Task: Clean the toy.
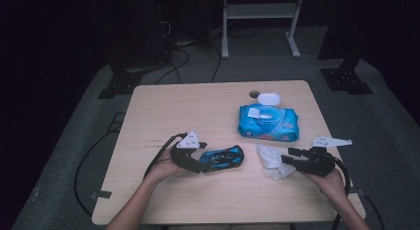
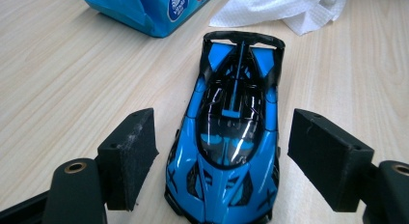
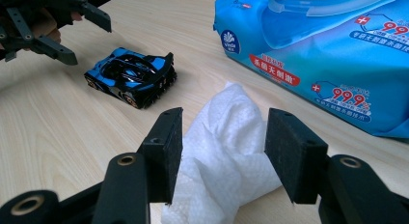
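**Both jaws wide — car and wipe each bracketed, neither gripped**

Jaws stand wide on both tools. Seen in the left gripper view, the left gripper (image 2: 222,156) has its two black pads on either side of the blue toy car (image 2: 226,137), with clear gaps between pads and bodywork; the car sits on its wheels on the wooden table (image 2: 62,89), nose toward the camera and rear wing at 12 o'clock. The right gripper (image 3: 224,154) likewise straddles the crumpled white wipe (image 3: 226,151) without pinching it, as far as its own view shows.

From the high view, the car (image 1: 223,158) lies near the table's middle, with the wipe (image 1: 271,160) at its 3 o'clock, close but apart. The blue wet-wipe pack (image 1: 268,122) rests at about 1 o'clock from the car, its lid (image 1: 269,98) flipped open.

Progress, as a judgement: a wipe is out of the pack and the car is lined up, so the preparation looks done. What seems left is nearly everything that matters — closing the left jaws to steady the car, closing the right on the wipe, bringing the wipe over and rubbing the car down.

Both forearms enter from 6 o'clock. The left hand (image 1: 163,168) holds its tool low, pointing toward 3 o'clock along the car; the right hand (image 1: 331,178) points its tool toward 9 o'clock at the wipe, so the two grippers face each other across the car and the wipe.
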### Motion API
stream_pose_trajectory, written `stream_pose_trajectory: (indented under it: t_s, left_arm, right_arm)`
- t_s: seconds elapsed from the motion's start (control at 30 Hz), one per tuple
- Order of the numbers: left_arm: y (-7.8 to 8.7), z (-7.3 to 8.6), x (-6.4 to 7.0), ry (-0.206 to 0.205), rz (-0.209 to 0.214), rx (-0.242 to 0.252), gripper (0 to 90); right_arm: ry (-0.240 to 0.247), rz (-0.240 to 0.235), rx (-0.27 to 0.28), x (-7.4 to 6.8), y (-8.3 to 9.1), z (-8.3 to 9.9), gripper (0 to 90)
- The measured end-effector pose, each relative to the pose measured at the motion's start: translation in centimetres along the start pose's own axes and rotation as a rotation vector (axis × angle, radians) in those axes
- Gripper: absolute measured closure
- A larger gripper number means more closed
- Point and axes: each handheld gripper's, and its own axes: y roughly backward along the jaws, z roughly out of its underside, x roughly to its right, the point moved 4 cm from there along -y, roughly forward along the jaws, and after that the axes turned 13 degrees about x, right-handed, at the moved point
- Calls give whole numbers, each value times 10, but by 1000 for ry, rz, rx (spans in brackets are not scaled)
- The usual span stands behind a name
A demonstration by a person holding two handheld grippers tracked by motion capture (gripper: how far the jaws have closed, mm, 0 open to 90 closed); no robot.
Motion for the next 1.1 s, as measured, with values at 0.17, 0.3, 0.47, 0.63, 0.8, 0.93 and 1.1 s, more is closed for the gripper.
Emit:
stream_pose_trajectory:
  t_s: [0.17,0.3,0.47,0.63,0.8,0.93,1.1]
  left_arm:
    - [9,1,-1,6,-16,15,238]
    - [16,2,-1,11,-24,21,228]
    - [24,5,-1,15,-42,28,220]
    - [32,8,0,23,-60,32,214]
    - [38,13,0,30,-75,34,208]
    - [44,15,1,34,-85,38,206]
    - [51,20,1,41,-98,35,204]
  right_arm:
    - [5,2,-2,0,0,0,466]
    - [0,6,3,0,0,-1,461]
    - [1,4,2,0,0,-1,455]
    - [3,3,6,0,1,-1,451]
    - [3,3,11,1,2,0,449]
    - [3,3,11,1,1,0,445]
    - [3,3,6,1,0,0,441]
